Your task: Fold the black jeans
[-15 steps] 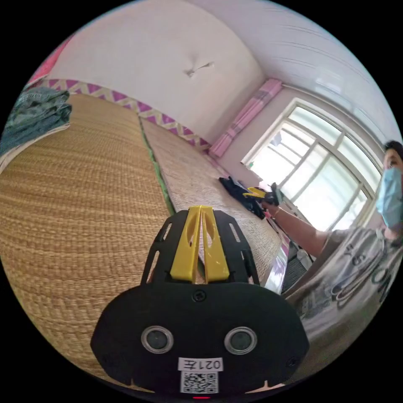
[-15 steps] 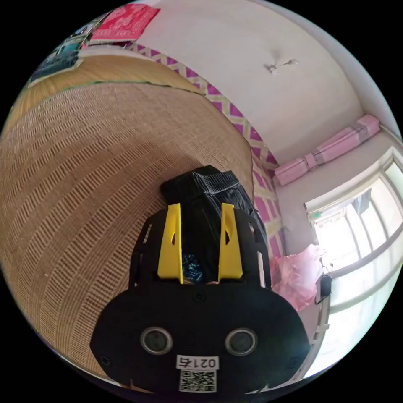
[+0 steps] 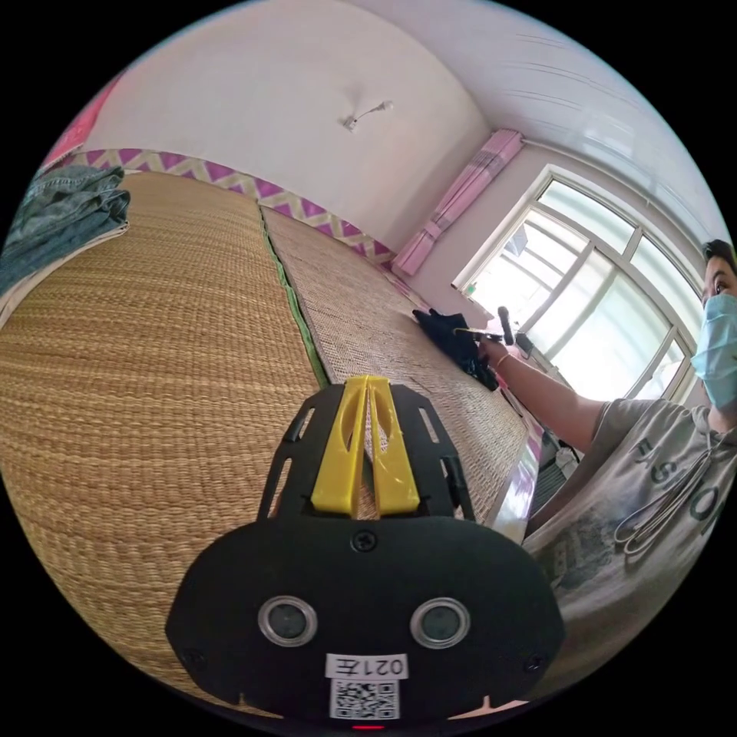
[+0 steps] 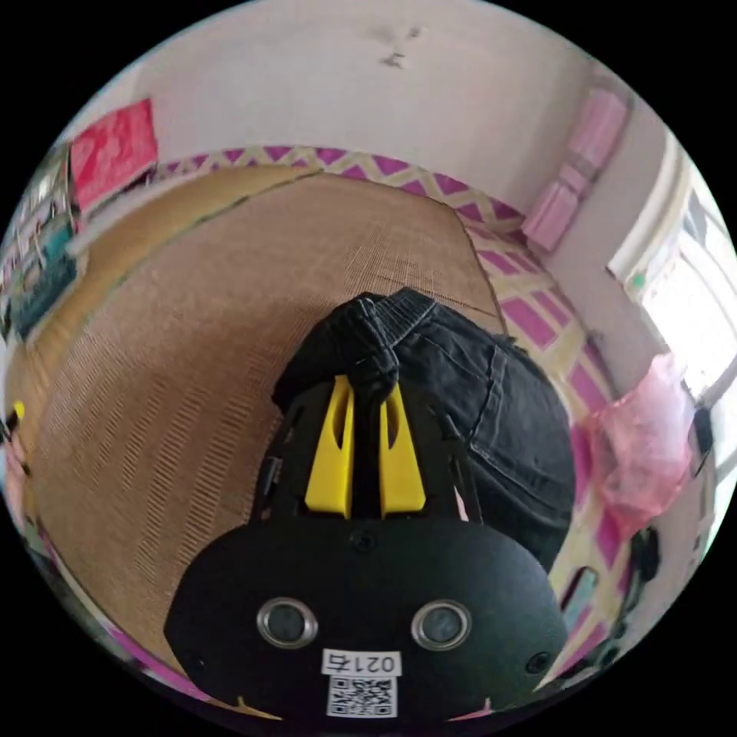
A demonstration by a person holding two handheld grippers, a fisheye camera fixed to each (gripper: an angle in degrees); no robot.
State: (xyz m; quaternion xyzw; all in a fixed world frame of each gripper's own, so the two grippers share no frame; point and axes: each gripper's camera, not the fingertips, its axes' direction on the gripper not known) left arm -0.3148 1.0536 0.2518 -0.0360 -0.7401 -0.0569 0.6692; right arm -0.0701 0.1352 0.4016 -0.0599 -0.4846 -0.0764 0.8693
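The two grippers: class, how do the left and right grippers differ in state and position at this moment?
1. The left gripper has its yellow fingers closed on nothing; the right gripper is shut on a bunched fold of the black jeans.
2. The left gripper hangs over bare woven mat; the right gripper sits at the jeans near the mat's far end.
Shared: both have yellow fingers on a black body.
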